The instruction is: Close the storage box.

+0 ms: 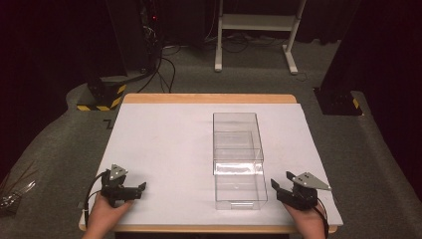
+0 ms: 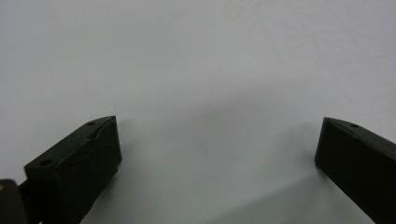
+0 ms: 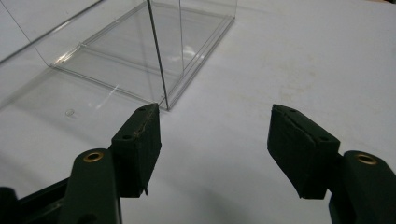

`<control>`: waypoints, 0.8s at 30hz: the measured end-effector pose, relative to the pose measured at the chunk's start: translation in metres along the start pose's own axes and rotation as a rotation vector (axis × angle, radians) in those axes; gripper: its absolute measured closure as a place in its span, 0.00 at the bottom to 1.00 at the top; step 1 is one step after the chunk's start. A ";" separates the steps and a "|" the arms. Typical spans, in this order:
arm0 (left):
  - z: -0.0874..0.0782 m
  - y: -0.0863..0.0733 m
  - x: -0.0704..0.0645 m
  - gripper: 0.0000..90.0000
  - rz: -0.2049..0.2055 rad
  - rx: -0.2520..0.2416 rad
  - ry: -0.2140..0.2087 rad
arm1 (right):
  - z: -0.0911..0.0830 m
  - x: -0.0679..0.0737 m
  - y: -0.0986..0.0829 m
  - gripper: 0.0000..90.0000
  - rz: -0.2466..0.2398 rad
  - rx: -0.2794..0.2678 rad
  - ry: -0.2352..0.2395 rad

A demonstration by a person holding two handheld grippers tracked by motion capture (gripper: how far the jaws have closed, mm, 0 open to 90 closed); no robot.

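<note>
A clear plastic box (image 1: 238, 149) with a pulled-out drawer (image 1: 241, 191) stands on the white table (image 1: 169, 144), right of centre. My left gripper (image 1: 139, 189) rests open near the front left edge, nothing between its jaws; in the left gripper view that gripper (image 2: 217, 140) faces bare white surface. My right gripper (image 1: 281, 181) is open at the front right, just right of the drawer. In the right gripper view, this gripper (image 3: 215, 126) points past the clear box's corner (image 3: 161, 70), which stands just beyond the left jaw tip.
Beyond the table's far wooden edge (image 1: 209, 98) lie grey carpet, cables (image 1: 164, 69), a white frame's legs (image 1: 256, 30) and black stands with yellow-black striped feet (image 1: 102, 97). The table's left half is bare white.
</note>
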State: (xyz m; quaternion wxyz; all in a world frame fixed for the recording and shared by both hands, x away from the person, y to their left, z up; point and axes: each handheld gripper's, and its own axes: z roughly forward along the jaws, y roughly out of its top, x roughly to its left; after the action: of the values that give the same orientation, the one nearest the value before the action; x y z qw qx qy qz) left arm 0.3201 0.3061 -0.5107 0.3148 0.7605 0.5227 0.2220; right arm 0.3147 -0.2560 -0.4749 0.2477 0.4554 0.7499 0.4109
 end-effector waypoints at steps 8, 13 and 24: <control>0.000 0.000 0.000 0.01 0.000 0.000 0.000 | -0.007 0.002 0.003 0.39 0.002 -0.018 0.004; 0.000 0.000 0.000 0.01 0.000 0.000 0.000 | -0.013 0.003 0.005 0.39 0.005 -0.036 0.004; 0.000 0.000 0.000 0.01 -0.003 0.000 -0.001 | -0.028 0.010 0.011 0.39 0.003 -0.083 0.023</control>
State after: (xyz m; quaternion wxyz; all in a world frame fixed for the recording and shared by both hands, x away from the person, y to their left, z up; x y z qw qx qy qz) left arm 0.3200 0.3060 -0.5108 0.3155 0.7598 0.5236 0.2212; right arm 0.2944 -0.2557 -0.4499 0.2572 0.4411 0.7343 0.4473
